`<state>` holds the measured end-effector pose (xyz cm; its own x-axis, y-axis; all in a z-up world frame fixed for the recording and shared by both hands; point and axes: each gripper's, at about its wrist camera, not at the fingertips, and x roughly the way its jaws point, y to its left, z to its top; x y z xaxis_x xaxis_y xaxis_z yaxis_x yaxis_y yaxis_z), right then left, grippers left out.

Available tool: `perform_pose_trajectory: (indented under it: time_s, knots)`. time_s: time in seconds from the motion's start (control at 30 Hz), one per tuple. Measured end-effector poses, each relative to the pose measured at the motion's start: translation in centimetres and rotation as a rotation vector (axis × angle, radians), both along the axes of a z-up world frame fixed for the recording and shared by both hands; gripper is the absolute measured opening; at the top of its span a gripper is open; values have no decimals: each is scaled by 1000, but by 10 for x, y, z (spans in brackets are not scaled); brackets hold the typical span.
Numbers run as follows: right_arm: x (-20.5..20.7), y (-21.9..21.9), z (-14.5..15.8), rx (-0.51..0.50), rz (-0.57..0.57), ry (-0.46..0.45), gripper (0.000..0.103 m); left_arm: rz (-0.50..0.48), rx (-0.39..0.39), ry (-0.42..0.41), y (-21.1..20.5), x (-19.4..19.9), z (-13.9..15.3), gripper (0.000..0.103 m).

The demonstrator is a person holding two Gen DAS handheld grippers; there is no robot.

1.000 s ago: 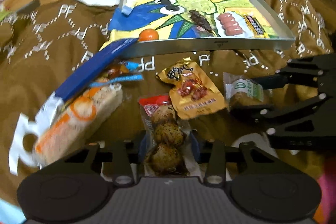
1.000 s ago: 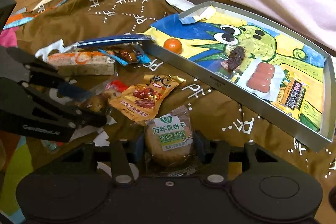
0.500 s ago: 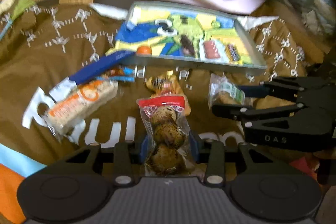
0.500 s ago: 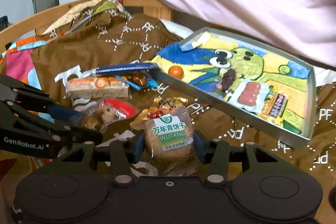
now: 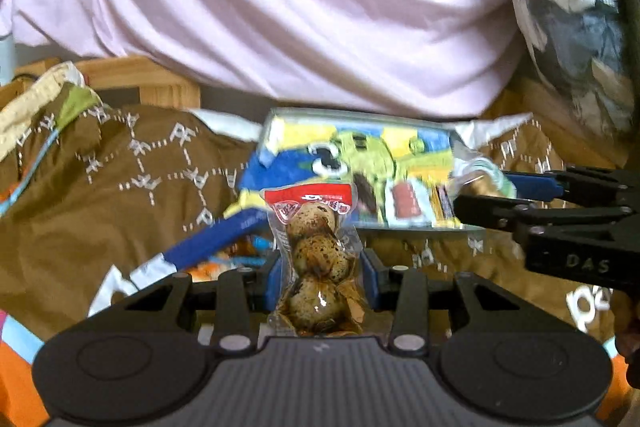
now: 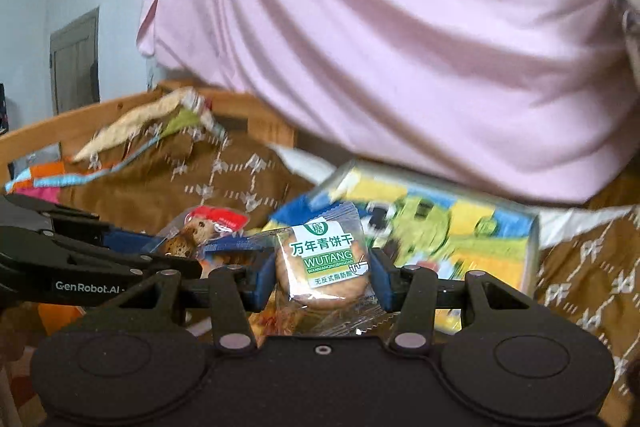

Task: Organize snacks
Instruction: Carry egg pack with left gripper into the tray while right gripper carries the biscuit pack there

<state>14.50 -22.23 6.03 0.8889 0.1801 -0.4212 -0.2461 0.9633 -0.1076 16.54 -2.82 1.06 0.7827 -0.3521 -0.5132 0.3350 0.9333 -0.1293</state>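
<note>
My left gripper (image 5: 318, 277) is shut on a clear pack of speckled eggs (image 5: 316, 259) with a red top, held upright above the brown bedspread. My right gripper (image 6: 322, 277) is shut on a wrapped WUTANG biscuit (image 6: 324, 265) with a green and white label. Beyond both lies the metal tray (image 5: 360, 163) with the green cartoon lining, blurred; a red snack (image 5: 404, 201) lies in it. In the left wrist view the right gripper (image 5: 516, 197) reaches in from the right with the biscuit (image 5: 482, 181). In the right wrist view the left gripper (image 6: 168, 247) holds the egg pack (image 6: 200, 231) at the left.
A brown patterned bedspread (image 5: 120, 187) covers the surface. A blue snack pack (image 5: 212, 239) and orange wrappers (image 5: 224, 259) lie left of the tray. A person in a pink top (image 5: 300, 7) stands close behind the tray. A wooden bed frame (image 6: 80, 115) runs at the left.
Both grippers have lifted off the bedspread with their snacks and tilted up, so the tray sits lower and farther in view. The gold pack is hidden now.
</note>
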Motion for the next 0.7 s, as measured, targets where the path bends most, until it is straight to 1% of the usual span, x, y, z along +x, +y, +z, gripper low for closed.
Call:
perform_pose_trajectory:
  time_s: [0.13,0.2,0.27,0.4,0.5,0.6,0.7]
  knots:
    - [6,-10,23,-1,-21,-64,51,21,-30,-30,-3,10,17,43]
    - [11,-18,29,-5,-36,-99,51,28,-34,-53,-8,20,25,43]
    - [19,-31,31,15,-68,-131,51,34,-37,-71,-13,31,31,43]
    - [40,-56,23,63,-155,-169,51,42,-59,-91,-29,63,38,43]
    - [61,-73,14,97,-197,-179,51,44,-86,-106,-45,88,36,44]
    - [81,-88,4,102,-239,-178,51,39,-107,-111,-64,113,29,44]
    - [97,-103,-11,99,-294,-153,51,33,-107,-99,-84,139,18,44]
